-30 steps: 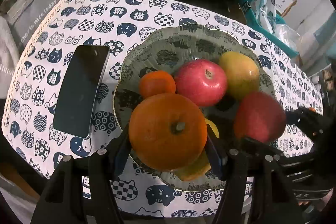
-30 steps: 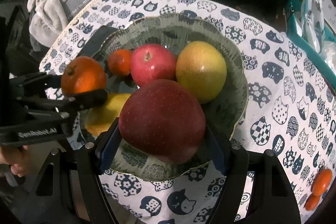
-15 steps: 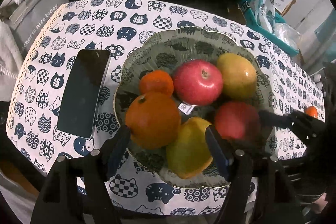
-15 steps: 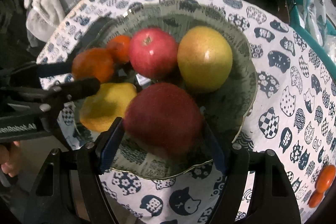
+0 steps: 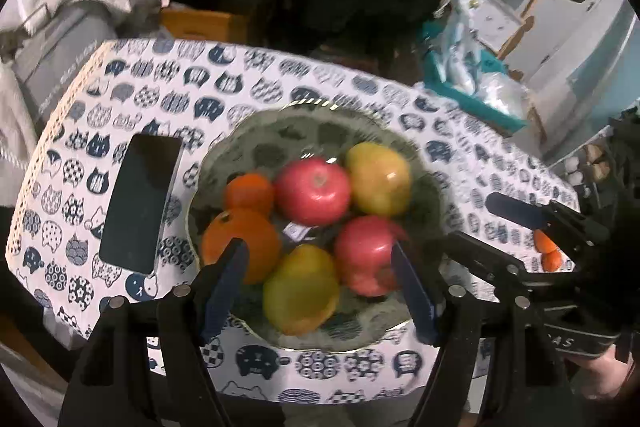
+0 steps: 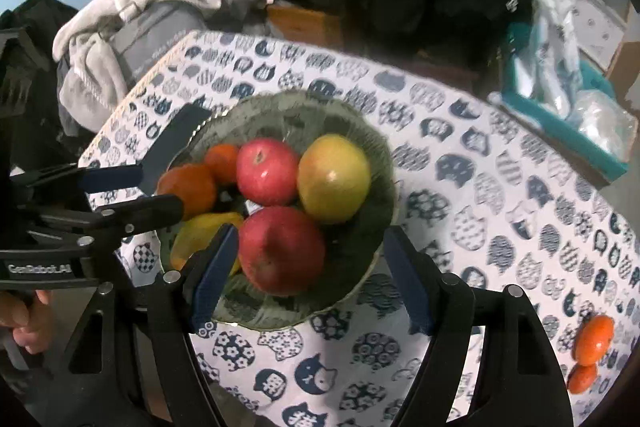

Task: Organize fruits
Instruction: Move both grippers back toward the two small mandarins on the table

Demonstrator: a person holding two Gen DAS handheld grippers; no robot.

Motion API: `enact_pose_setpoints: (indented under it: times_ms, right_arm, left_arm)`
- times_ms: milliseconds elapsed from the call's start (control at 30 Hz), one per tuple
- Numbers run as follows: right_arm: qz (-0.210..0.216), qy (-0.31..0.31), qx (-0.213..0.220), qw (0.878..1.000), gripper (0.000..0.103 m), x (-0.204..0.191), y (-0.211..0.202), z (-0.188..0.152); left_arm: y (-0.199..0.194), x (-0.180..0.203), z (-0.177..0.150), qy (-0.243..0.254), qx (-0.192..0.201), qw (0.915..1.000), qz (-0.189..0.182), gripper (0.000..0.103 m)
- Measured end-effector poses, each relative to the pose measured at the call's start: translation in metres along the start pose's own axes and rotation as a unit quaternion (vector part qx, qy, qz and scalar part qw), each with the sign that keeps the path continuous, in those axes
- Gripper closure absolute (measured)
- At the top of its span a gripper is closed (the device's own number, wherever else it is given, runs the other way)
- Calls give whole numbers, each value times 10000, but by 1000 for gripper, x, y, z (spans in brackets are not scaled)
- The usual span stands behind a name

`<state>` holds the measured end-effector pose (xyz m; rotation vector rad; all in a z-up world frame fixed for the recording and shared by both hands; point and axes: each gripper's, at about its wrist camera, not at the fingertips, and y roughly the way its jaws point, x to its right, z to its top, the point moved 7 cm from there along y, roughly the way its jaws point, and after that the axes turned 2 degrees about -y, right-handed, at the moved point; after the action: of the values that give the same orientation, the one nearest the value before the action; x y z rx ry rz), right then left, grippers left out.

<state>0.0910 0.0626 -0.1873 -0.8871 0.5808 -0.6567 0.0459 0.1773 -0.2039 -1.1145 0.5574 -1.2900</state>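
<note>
A green patterned bowl (image 5: 312, 107) (image 6: 360, 131) holds several fruits. Among them are a large orange (image 5: 236, 239) (image 6: 188, 187), a dark red apple (image 5: 366, 255) (image 6: 280, 251), a red apple (image 5: 312, 191), a yellow-green apple (image 5: 378, 179) and a yellow fruit (image 5: 300, 291). My left gripper (image 5: 319, 249) (image 6: 160, 187) hangs open above the bowl's near side, holding nothing. My right gripper (image 6: 310, 231) (image 5: 471, 221) is open too, above the dark red apple and clear of it. Two small tangerines (image 6: 592, 339) (image 5: 546, 251) lie on the tablecloth to the right.
A dark phone (image 5: 140, 203) lies flat left of the bowl. Grey clothes (image 6: 160, 15) are piled beyond the table's far left corner, and a teal bin with plastic bags (image 6: 560, 99) stands at the far right. A hand (image 6: 20, 319) grips the left tool.
The left gripper opened and let the large orange down into the bowl. The dark red apple between the right fingers now lies in the bowl. Both grippers rose and pulled back.
</note>
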Motion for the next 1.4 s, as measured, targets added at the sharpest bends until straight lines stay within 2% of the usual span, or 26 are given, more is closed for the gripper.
enact_pose_setpoints:
  times_ms: [267,867,1400]
  right_arm:
    - [-37,294,431,9986,27,21,-39,10]
    - [-562,465,1129,9909,27,78,-118,5]
    - [-783,746,1582,9815,27,126,-179,-22]
  left_arm:
    - [-29,30,10,362,422,9984,-91,28]
    - [-41,107,5,983,508,9927,-490,28]
    - [-52,172,-3,1539,620,9848,-507,23]
